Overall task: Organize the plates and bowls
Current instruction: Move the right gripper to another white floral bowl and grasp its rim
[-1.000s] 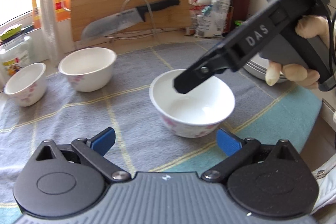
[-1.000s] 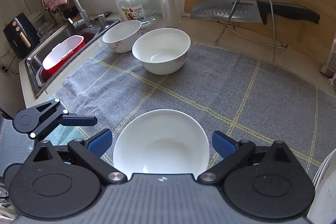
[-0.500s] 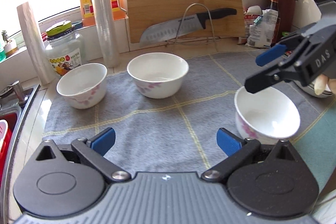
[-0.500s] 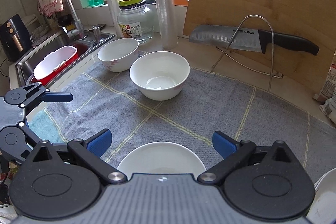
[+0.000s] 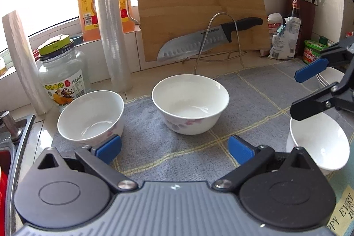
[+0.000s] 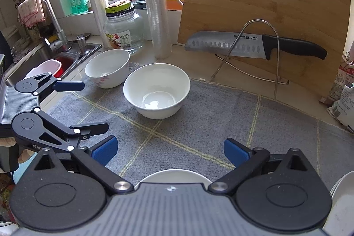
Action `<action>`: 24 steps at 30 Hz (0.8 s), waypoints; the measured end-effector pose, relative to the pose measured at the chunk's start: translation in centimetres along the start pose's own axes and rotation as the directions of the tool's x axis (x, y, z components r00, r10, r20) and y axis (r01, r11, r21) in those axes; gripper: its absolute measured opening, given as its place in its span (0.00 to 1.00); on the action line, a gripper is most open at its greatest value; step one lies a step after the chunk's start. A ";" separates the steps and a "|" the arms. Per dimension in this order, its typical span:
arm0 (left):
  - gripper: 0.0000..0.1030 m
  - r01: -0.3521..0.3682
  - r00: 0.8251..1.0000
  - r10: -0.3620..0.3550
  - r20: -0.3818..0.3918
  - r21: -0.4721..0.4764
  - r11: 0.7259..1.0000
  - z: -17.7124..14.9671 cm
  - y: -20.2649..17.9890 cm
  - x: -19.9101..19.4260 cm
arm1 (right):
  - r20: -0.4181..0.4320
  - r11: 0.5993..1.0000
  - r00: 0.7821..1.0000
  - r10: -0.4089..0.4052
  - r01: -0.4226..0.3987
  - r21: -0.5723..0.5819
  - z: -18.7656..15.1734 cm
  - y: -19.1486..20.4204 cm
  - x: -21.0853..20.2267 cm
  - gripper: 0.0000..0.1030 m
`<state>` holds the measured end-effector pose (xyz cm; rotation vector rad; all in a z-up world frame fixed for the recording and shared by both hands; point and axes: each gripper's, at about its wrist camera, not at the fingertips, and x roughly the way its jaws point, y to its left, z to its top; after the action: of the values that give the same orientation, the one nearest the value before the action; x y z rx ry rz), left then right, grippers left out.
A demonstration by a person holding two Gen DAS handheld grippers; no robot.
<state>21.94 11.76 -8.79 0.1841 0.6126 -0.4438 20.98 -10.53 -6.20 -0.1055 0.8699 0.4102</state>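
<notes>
Three white bowls with pink flowers stand on a grey checked cloth (image 5: pixel 254 90). My left gripper (image 5: pixel 174 148) is open and holds nothing; it faces the middle bowl (image 5: pixel 190 110), and the left bowl (image 5: pixel 90 116) sits just beyond its left fingertip. The third bowl (image 5: pixel 318 145) is at the right, with my right gripper (image 5: pixel 307 92) open above its far rim. In the right wrist view that bowl (image 6: pixel 174 176) shows only as a rim under my open right gripper (image 6: pixel 170 150). The middle bowl (image 6: pixel 157 90), the far bowl (image 6: pixel 107 68) and my left gripper (image 6: pixel 88 106) lie ahead.
A knife (image 5: pixel 205 41) on a wire stand leans against a wooden cutting board (image 5: pixel 199 8). A glass jar (image 5: pixel 63 72), film rolls and an oil bottle line the back. The sink (image 6: pixel 44 63) is at the left. Stacked white plates (image 6: pixel 341 194) sit at the right.
My left gripper has swung left, away from the near bowl, and now faces the two far bowls. My right gripper has pulled back, so the near bowl sank under its body.
</notes>
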 end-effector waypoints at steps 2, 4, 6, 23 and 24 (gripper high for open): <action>0.99 0.002 1.000 -0.002 -0.004 0.006 1.000 0.1 -0.1 1.0 | -0.005 1.000 1.000 -0.005 0.005 -0.006 0.4 0.1 0.2 1.00; 0.99 0.006 1.000 -0.006 -0.015 0.013 1.000 0.3 -0.4 1.8 | -0.011 1.000 1.000 -0.003 0.003 -0.020 0.9 0.2 0.4 1.00; 0.99 0.006 1.000 -0.005 -0.007 0.024 1.000 0.5 -0.9 2.5 | -0.019 1.000 1.000 0.004 -0.004 -0.029 1.5 0.1 0.7 1.00; 0.99 -0.032 0.999 0.032 -0.013 0.027 0.999 1.0 -1.9 6.2 | -0.092 0.991 0.989 0.114 -0.119 -0.054 6.9 -1.4 7.0 1.00; 0.99 -0.028 1.000 0.028 -0.013 0.030 0.999 1.0 -1.9 6.3 | -0.097 0.991 0.989 0.116 -0.122 -0.061 7.2 -1.3 7.5 1.00</action>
<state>26.16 7.58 -11.72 0.2241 0.6165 -0.4251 30.96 -7.62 -7.34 -0.1354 0.9575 0.5496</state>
